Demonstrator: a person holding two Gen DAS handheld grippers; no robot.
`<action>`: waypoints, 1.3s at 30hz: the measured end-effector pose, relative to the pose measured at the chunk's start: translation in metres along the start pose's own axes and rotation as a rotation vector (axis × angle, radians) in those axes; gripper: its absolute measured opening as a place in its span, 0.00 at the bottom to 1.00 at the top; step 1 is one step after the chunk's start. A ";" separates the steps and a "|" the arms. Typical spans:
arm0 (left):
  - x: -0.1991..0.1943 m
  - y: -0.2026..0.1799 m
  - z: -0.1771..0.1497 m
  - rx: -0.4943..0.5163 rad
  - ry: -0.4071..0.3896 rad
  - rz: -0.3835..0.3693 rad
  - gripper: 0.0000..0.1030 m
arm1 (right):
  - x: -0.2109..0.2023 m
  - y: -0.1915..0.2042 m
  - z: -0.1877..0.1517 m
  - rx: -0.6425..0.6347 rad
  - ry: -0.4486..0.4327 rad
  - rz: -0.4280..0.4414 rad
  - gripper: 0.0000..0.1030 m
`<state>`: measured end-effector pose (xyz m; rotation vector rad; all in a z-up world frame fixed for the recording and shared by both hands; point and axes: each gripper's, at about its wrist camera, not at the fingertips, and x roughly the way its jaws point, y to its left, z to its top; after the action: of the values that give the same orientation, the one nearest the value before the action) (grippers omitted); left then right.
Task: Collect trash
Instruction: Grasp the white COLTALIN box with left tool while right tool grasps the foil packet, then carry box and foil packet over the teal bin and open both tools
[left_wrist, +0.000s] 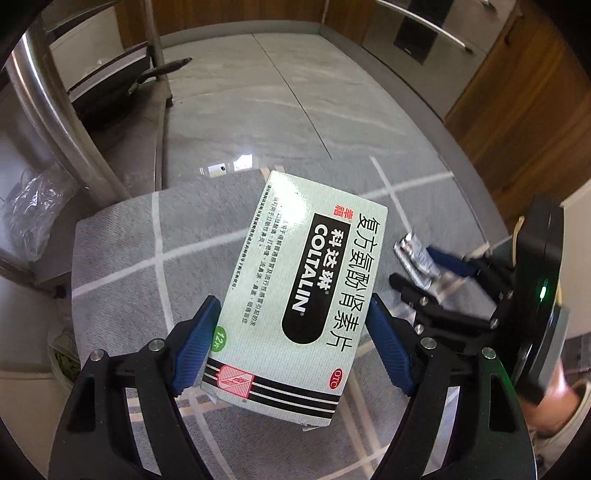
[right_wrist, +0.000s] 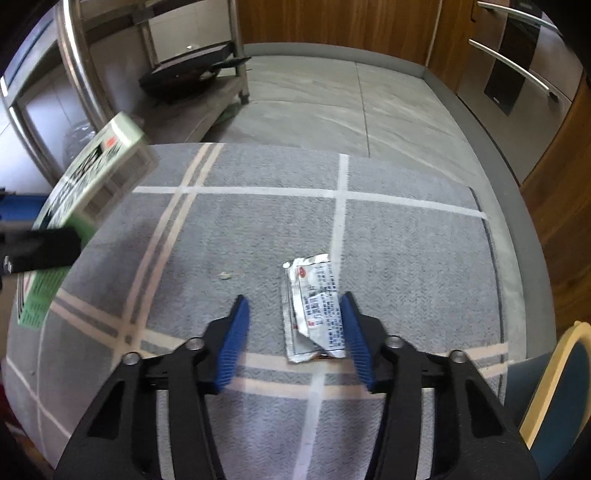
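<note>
Two hand-held grippers: left (left_wrist: 291, 343) grips med box (left_wrist: 295, 295); right (right_wrist: 295, 332) straddles foil sachet (right_wrist: 314, 306).

Glossy cardboard medicine box (left_wrist: 295, 295), crinkled foil sachet (right_wrist: 314, 310), rough woven rug (right_wrist: 258, 221), polished stone floor (left_wrist: 240, 92)

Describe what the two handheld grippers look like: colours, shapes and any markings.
Both the left gripper and the right gripper have black skeletal linkage arms with silver pivot bolts and blue ribbed finger pads. The right gripper's black body shows a small green light.

Two steep wrist views, shared rug (left_wrist: 122, 266)
</note>
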<state>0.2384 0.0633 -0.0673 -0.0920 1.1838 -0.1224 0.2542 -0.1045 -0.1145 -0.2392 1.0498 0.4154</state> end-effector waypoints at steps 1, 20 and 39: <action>-0.002 -0.002 0.001 -0.005 -0.007 -0.001 0.76 | -0.001 0.002 -0.001 -0.005 0.002 0.007 0.35; -0.021 -0.058 0.012 0.051 -0.068 -0.066 0.75 | -0.115 -0.060 -0.059 0.176 -0.112 0.056 0.30; -0.051 -0.155 -0.009 0.155 -0.101 -0.195 0.75 | -0.213 -0.141 -0.128 0.392 -0.275 -0.038 0.30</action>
<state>0.2034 -0.0831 -0.0033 -0.0763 1.0589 -0.3758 0.1237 -0.3262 0.0091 0.1450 0.8340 0.1938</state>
